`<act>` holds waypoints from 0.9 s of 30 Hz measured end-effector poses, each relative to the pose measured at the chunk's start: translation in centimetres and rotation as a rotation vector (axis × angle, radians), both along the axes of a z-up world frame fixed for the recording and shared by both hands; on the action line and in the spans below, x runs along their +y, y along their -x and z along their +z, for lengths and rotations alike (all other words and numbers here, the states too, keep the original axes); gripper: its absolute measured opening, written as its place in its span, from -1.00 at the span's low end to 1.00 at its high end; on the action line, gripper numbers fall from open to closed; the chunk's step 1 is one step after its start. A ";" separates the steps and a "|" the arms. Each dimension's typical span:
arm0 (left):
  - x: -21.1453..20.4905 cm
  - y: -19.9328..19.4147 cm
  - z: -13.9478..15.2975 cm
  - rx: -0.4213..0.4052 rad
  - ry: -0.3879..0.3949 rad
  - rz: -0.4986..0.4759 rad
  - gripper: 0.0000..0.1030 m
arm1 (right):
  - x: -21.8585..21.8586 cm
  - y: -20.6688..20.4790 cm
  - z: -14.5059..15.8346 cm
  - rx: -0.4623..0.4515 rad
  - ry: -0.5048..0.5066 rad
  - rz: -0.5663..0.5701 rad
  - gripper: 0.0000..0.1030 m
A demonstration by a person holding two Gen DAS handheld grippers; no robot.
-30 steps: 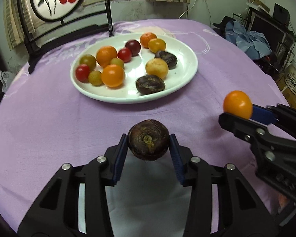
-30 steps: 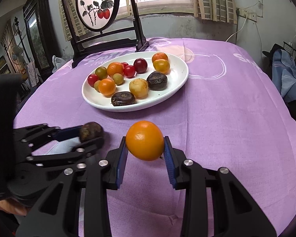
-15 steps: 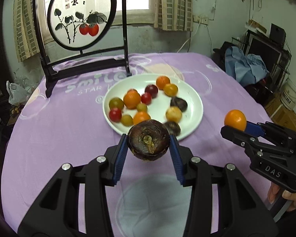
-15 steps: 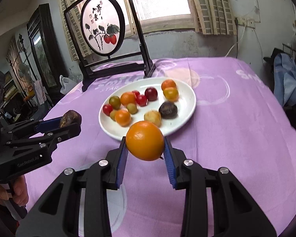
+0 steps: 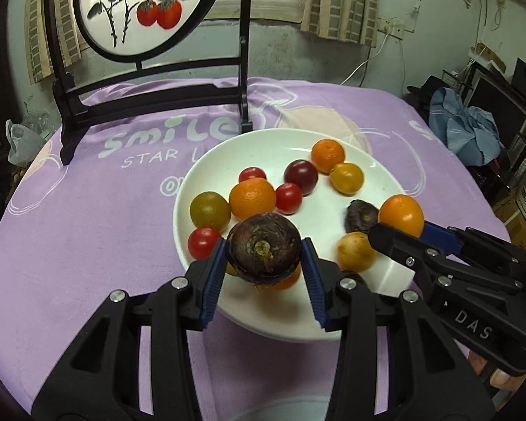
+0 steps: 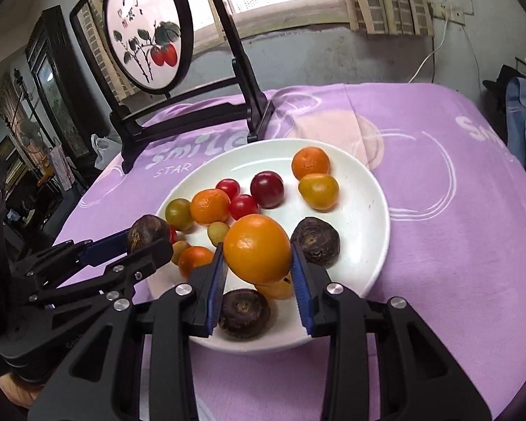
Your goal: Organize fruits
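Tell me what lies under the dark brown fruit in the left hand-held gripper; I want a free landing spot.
Under the dark brown fruit an orange fruit peeks out on the white plate; the rest there is covered.

Left gripper (image 5: 264, 258) angled downward, blue fingers (image 5: 212, 282) clamped on a dark round fruit (image 5: 263, 245). Right gripper (image 6: 257, 275) angled downward alongside, fingers (image 6: 301, 280) pinching an orange fruit (image 6: 257, 252). Both side by side, close together, black arms converging, fingertips of a hand (image 5: 498, 375) gripping the right handle.
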State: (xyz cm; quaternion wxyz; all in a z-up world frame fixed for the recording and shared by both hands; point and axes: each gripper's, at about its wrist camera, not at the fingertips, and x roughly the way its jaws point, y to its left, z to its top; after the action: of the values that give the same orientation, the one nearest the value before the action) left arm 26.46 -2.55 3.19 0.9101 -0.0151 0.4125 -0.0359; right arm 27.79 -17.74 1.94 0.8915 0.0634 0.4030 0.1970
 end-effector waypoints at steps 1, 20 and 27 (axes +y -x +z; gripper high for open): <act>0.1 -0.3 -0.4 0.004 -0.001 0.009 -0.16 | 0.3 -0.1 -0.2 0.002 0.010 0.002 -0.30; 0.3 1.9 -0.9 -0.027 -0.032 0.085 0.75 | -1.7 2.6 0.2 -0.032 0.060 -0.016 -0.22; -0.5 6.0 -0.3 -0.046 -0.044 0.059 0.76 | -2.7 6.8 0.4 -0.050 0.063 0.006 -0.11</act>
State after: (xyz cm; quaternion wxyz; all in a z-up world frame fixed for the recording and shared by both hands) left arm 20.45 -3.07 2.88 0.9202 -0.0063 0.3914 -0.0003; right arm 21.02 -20.46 2.35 0.9023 0.0291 0.3868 0.1883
